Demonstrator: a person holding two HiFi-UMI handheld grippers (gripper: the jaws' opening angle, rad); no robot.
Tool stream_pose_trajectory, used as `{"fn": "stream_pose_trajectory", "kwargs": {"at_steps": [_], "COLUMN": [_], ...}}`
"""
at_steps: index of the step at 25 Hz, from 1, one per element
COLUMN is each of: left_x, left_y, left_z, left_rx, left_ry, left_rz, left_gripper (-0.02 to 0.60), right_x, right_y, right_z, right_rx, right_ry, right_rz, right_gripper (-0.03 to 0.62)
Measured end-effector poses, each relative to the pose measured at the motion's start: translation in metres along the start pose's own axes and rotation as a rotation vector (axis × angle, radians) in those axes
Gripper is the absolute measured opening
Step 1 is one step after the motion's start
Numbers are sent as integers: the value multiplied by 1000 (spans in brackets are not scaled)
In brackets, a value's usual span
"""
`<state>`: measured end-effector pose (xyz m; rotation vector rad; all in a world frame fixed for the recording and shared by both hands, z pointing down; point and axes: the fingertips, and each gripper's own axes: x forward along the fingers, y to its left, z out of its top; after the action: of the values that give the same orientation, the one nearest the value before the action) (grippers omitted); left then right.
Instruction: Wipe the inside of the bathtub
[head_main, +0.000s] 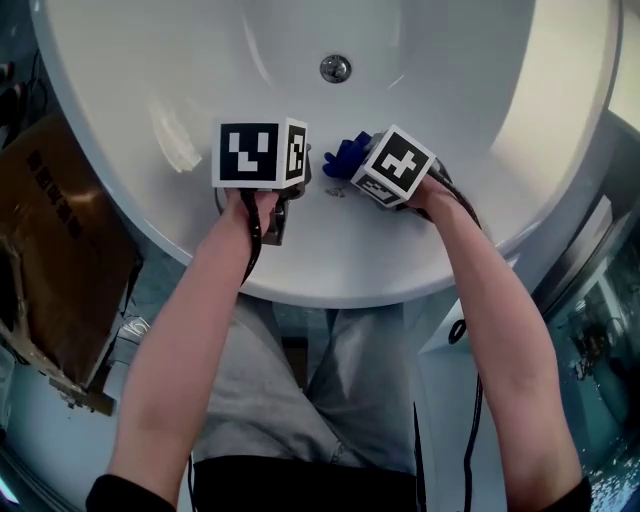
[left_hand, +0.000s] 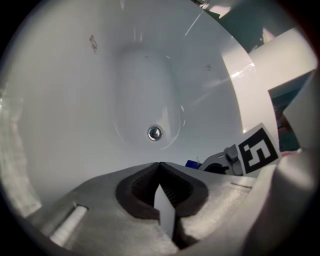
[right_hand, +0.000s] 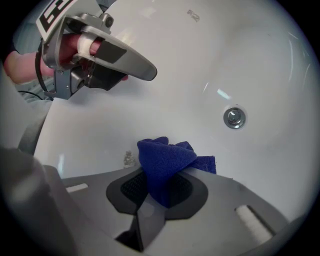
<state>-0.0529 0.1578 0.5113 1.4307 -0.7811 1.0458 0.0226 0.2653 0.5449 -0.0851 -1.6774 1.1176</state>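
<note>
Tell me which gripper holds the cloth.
The right gripper: it is shut on the blue cloth. The left gripper is shut with nothing in it.

Seen from the head, both bare forearms reach from 6 o'clock toward 12 o'clock, the left arm (head_main: 190, 340) beside the right arm (head_main: 500, 340). The left gripper (left_hand: 160, 169) sits at 9 o'clock of the right gripper (right_hand: 162, 181), its jaws pressed together on nothing; the right one's jaws pinch a blue cloth (right_hand: 165, 160)
</note>
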Motion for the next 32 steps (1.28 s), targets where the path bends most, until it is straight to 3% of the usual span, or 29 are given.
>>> {"fn": "stream_pose_trajectory", "kwargs": {"at_steps": [10,18,25,32], "left_x": [-41,-70,-91,-127], "left_y": [-15,-23,-32,-36], "left_z": [-11,-10,-11,-12], "left_rx": [19,12,-13,-47], "left_ry": [6,-19,-44,-73], "left_rz": [-15,-24,-51,-59], "left_gripper": [3,3,3,3], "right_x": [-27,-39,-60,-82], "right_y": [62,112,159,197], "right_z": [-13,0,8,-3], "right_rx": [-99,-94,-173,-60], "right_ry": [60,-3,-8,-3], "right_rz": [-4,28,37,84], "right_gripper": [69,69,69,69]}}
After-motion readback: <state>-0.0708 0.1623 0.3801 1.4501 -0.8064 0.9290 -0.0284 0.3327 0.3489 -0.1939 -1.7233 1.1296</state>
